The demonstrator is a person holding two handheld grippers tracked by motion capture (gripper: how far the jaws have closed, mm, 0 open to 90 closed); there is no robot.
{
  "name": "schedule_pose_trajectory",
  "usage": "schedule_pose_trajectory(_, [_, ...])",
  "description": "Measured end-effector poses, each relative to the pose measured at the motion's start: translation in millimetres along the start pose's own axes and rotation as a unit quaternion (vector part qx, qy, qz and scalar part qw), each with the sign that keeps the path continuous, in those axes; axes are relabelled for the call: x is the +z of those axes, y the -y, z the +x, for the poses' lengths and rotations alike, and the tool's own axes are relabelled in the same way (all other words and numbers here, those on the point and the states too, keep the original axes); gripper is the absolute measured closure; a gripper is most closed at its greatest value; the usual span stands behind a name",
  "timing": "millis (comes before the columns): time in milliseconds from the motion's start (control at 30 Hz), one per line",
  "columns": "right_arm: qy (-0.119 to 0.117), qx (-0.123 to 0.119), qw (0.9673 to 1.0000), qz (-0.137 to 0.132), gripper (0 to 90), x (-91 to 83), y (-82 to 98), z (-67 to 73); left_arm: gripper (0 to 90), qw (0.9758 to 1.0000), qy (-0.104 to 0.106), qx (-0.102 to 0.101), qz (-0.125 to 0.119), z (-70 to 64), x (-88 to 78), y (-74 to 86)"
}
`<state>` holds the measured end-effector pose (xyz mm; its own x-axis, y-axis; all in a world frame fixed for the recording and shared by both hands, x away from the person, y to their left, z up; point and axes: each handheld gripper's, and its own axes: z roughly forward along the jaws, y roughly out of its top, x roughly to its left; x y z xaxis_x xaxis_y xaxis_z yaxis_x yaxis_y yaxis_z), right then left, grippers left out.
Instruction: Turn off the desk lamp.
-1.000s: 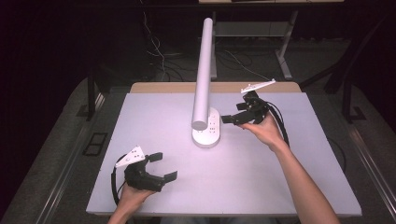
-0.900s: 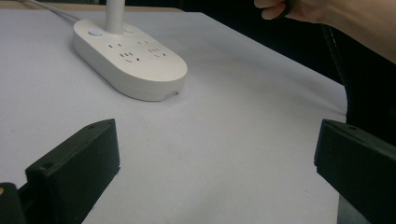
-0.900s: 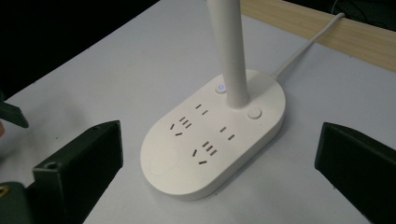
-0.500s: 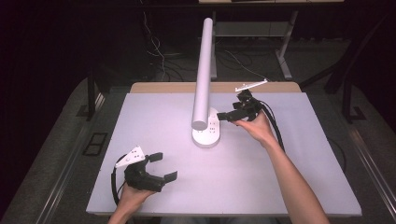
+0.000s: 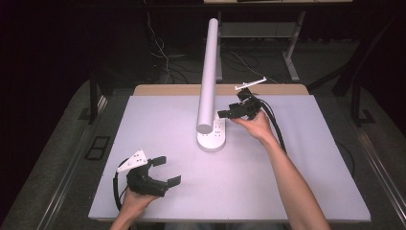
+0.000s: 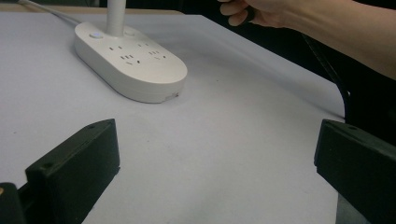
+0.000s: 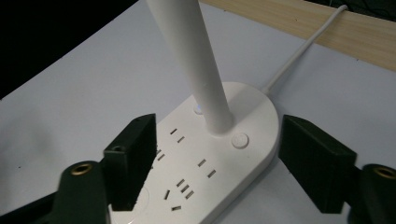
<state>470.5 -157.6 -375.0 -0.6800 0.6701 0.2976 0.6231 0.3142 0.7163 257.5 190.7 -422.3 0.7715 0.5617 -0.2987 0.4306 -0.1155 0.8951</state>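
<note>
A white lamp base (image 5: 210,138) with socket slots stands mid-table, and a white tube (image 5: 209,72) rises from it. My right gripper (image 5: 233,108) hovers just right of the base, open. In the right gripper view its jaws (image 7: 224,154) straddle the base (image 7: 187,161) from above, with the tube (image 7: 191,51) and a round button (image 7: 239,140) between them. My left gripper (image 5: 168,170) rests open near the table's front left, nothing between its jaws. In the left gripper view it (image 6: 217,163) faces the base (image 6: 135,60) across bare table.
The pale grey table (image 5: 297,163) ends in a wooden strip (image 5: 167,89) at the far edge. A white cable (image 7: 303,46) runs from the base toward that strip. Black cables trail from both grippers. The floor around is dark, with desk legs behind.
My right gripper has moved left, closer to the lamp base and over its right end. The left gripper has stayed still.
</note>
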Motion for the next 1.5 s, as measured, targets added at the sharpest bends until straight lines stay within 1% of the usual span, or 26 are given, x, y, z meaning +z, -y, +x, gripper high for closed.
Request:
schedule_pose_trajectory(67, [0.003, -0.002, 1.0, 0.001, 37.8, 2.8, -0.3, 0.2, 0.0, 1.0, 0.0, 0.0, 0.0, 0.0, 0.0, 0.0])
schedule_pose_trajectory(167, [0.009, 0.003, 1.0, -0.002, 46.1, 6.8, -0.2, -0.2, 0.0, 1.0, 0.0, 0.0, 0.0, -0.3, 0.4, 0.0])
schedule_pose_trajectory(200, [0.009, 0.003, 1.0, -0.002, 46.1, 6.8, -0.2, -0.2, 0.0, 1.0, 0.001, 0.0, 0.0, -0.3, 0.4, 0.0])
schedule_pose_trajectory(233, [0.013, 0.005, 0.9999, -0.002, 51.2, 10.5, 0.4, -2.7, 0.0, 1.0, 0.0, 0.001, 0.0, -0.3, 0.3, 0.0])
schedule_pose_trajectory(267, [0.015, 0.008, 0.9999, -0.003, 53.6, 12.0, 0.7, -3.8, 0.0, 1.0, 0.001, 0.001, 0.0, -0.3, 0.2, -0.1])
schedule_pose_trajectory(300, [0.015, 0.008, 0.9999, -0.003, 53.6, 12.0, 0.7, -3.8, 0.0, 1.0, 0.001, 0.001, 0.0, -0.3, 0.2, 0.0])
schedule_pose_trajectory(333, [0.016, 0.008, 0.9998, -0.004, 58.8, 15.0, 1.1, -6.3, 0.0, 1.0, 0.0, 0.001, 0.0, -0.3, 0.1, -0.1])
schedule_pose_trajectory(367, [0.017, 0.005, 0.9998, -0.004, 60.9, 16.6, 1.1, -7.8, 0.0, 1.0, 0.0, 0.001, 0.001, -0.1, 0.0, -0.1])
schedule_pose_trajectory(467, [0.02, 0.009, 0.9998, -0.001, 66.7, 19.5, 0.7, -10.8, 0.0, 1.0, 0.0, -0.002, -0.001, 0.4, -0.1, -0.1])
schedule_pose_trajectory(500, [0.02, 0.009, 0.9998, -0.001, 66.7, 19.5, 0.7, -10.8, 0.0, 1.0, -0.001, -0.002, -0.001, 0.7, -0.3, -0.1])
schedule_pose_trajectory(533, [0.018, 0.009, 0.9998, 0.0, 69.6, 21.5, 0.8, -13.2, 0.0, 1.0, -0.002, -0.002, -0.001, 0.8, -0.3, -0.2])
schedule_pose_trajectory(567, [0.018, 0.009, 0.9998, 0.0, 69.6, 21.5, 0.8, -13.2, 0.0, 1.0, -0.001, -0.002, -0.001, 0.8, -0.2, -0.2])
schedule_pose_trajectory(600, [0.017, 0.011, 0.9998, 0.002, 74.0, 23.1, 0.7, -14.3, 0.0, 1.0, -0.001, -0.001, 0.0, 0.7, 0.0, -0.1])
schedule_pose_trajectory(767, [0.009, 0.013, 0.9999, 0.003, 84.5, 28.5, 1.4, -16.8, 0.0, 1.0, 0.0, 0.001, 0.001, -0.1, 1.4, -0.3])
schedule_pose_trajectory(800, [0.011, 0.012, 0.9999, 0.002, 86.4, 29.9, 1.5, -17.1, 0.0, 1.0, 0.0, 0.001, 0.001, -0.1, 1.5, -0.3])
schedule_pose_trajectory(833, [0.011, 0.012, 0.9999, 0.002, 86.4, 29.9, 1.5, -17.1, 0.0, 1.0, 0.0, 0.001, 0.002, 0.0, 1.4, -0.2])
schedule_pose_trajectory(867, [0.012, 0.01, 0.9999, 0.002, 88.4, 31.7, 1.7, -18.0, 0.0, 1.0, 0.0, 0.001, 0.001, 0.0, 1.3, -0.3])
schedule_pose_trajectory(900, [0.013, 0.015, 0.9998, 0.003, 89.9, 32.9, 2.0, -17.8, 0.0, 1.0, 0.001, 0.0, 0.001, 0.2, 1.1, -0.3])
schedule_pose_trajectory(1000, [0.017, 0.014, 0.9998, 0.003, 89.9, 36.4, 2.5, -18.7, 0.0, 1.0, 0.0, -0.001, 0.0, 0.8, 0.8, -0.3])
schedule_pose_trajectory(1233, [0.01, 0.012, 0.9997, 0.017, 90.0, 48.2, 7.1, -19.0, 0.0, 1.0, 0.0, -0.001, 0.0, 0.7, 0.8, -0.4])
schedule_pose_trajectory(1333, [0.012, 0.013, 0.9996, 0.022, 90.0, 51.7, 8.6, -18.8, 0.0, 1.0, 0.001, -0.001, 0.0, 0.9, 0.6, -0.3])
schedule_pose_trajectory(1467, [0.015, 0.012, 0.9995, 0.024, 90.0, 53.9, 9.8, -19.6, 0.0, 1.0, 0.001, -0.002, 0.0, 1.1, 0.6, -0.4])
schedule_pose_trajectory(1500, [0.013, 0.017, 0.9995, 0.022, 90.0, 55.0, 10.9, -21.0, 0.0, 1.0, 0.001, -0.002, 0.0, 1.1, 0.7, -0.4])
